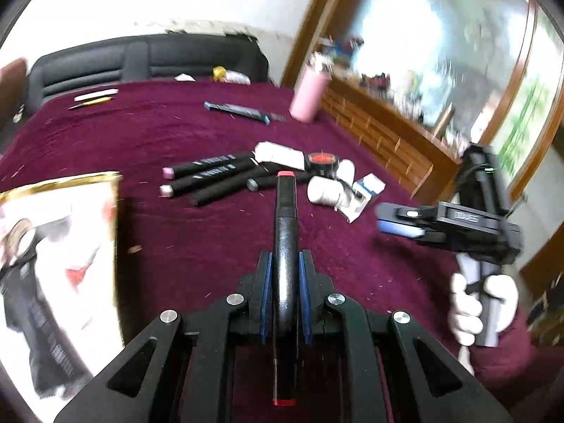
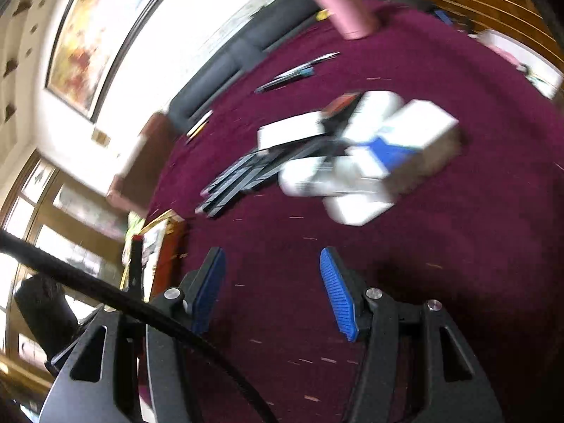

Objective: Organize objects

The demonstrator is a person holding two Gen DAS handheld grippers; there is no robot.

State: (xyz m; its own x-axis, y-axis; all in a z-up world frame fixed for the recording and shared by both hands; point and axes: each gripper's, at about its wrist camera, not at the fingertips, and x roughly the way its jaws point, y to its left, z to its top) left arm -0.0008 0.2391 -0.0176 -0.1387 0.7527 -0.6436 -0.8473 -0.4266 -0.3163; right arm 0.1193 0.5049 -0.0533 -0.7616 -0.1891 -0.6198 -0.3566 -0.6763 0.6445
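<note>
Left wrist: our left gripper (image 1: 285, 275) is clamped on a red-capped marker (image 1: 284, 246), its long axis running straight out along the fingers toward the marker pile (image 1: 211, 178) ahead and slightly left. The printed box (image 1: 60, 246) sits near left.

Right wrist: our right gripper (image 2: 273, 289) stands apart, empty, with the white boxes (image 2: 370, 162) far ahead and slightly right, nearer this hand.

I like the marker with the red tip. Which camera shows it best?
The left wrist view: the red marker lies sharp and centred, pinched in the left claw. The right wrist view shows only its small, dim red tip at the left.
</note>
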